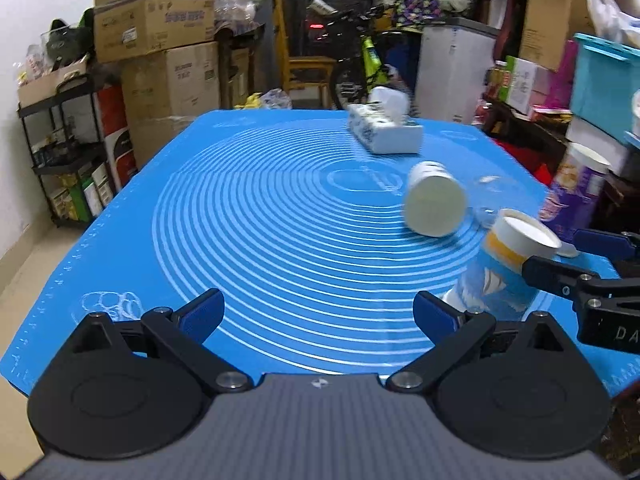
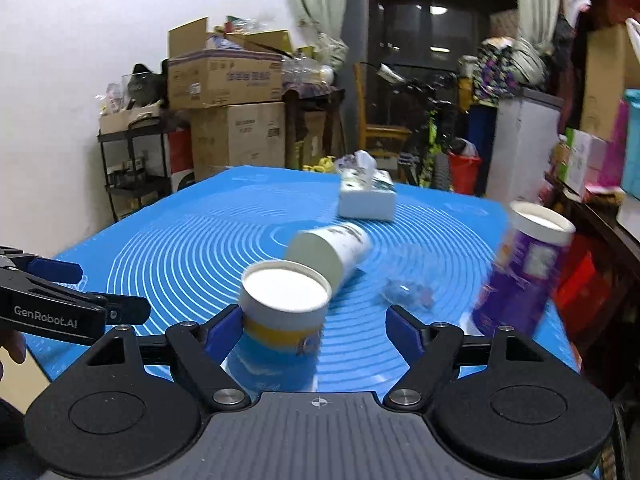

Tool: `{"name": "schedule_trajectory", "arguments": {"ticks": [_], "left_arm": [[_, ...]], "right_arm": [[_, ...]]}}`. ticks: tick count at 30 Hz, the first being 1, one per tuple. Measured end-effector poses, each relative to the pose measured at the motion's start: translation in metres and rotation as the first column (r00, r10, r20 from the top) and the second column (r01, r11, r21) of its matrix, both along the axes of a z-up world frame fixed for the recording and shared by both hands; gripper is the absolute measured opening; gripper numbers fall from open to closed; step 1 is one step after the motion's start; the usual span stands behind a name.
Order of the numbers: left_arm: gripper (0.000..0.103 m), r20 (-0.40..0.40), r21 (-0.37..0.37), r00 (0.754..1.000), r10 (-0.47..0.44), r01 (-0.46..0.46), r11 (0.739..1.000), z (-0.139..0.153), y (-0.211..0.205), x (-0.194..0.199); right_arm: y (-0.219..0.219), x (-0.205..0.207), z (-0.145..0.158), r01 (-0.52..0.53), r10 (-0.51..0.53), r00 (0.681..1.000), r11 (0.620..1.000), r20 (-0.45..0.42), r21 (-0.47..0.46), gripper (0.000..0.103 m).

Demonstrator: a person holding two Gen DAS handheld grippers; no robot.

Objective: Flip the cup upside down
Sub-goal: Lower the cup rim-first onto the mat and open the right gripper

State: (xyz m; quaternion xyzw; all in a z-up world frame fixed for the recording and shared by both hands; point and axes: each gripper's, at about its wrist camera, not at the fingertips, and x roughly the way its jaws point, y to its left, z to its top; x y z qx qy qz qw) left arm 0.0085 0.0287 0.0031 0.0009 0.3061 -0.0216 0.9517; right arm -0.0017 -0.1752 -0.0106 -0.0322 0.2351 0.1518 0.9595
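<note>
Right wrist view: right gripper [image 2: 314, 326] has its fingers spread wide, the left finger [image 2: 222, 330] touching the side of the cup [image 2: 282, 306], the right finger well apart from it. Cup stands upright on the blue mat [image 2: 180, 248], rim up, white inside, a yellow band over a blue body. It sits at 11 o'clock of the gripper's midpoint, off-centre between the fingers, so no grasp.

Just behind the cup, at 1 o'clock, a second paper cup [image 2: 330, 252] lies on its side, base toward the camera. Farther back at 12 o'clock sits a tissue box [image 2: 366, 198]. A purple canister [image 2: 520, 276] stands tilted in the frame at 3 o'clock, blurred. Crumpled clear plastic [image 2: 408, 290] lies between the fallen cup and the canister.

Left wrist view: left gripper [image 1: 318, 312] hovers over the mat [image 1: 240, 240], fingers released and wide, nothing between them. The cup [image 1: 502, 264] appears at 3 o'clock, with the right gripper [image 1: 560, 258] straddling its upper part. The fallen cup [image 1: 436, 204] lies at 1 o'clock, the tissue box [image 1: 386, 132] beyond it, the canister [image 1: 576, 196] past the bench edge of the frame.
</note>
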Motion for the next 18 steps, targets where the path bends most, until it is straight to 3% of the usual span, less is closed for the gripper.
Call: {"name": "schedule_trajectory", "arguments": {"ticks": [18], "left_arm": [[0.1, -0.018, -0.014, 0.996, -0.093, 0.093, 0.996, -0.003, -0.053, -0.04]], "right_arm": [[-0.053, -0.05, -0.002, 0.034, -0.031, 0.996, 0.999, -0.083, 0.031, 0.081]]}}
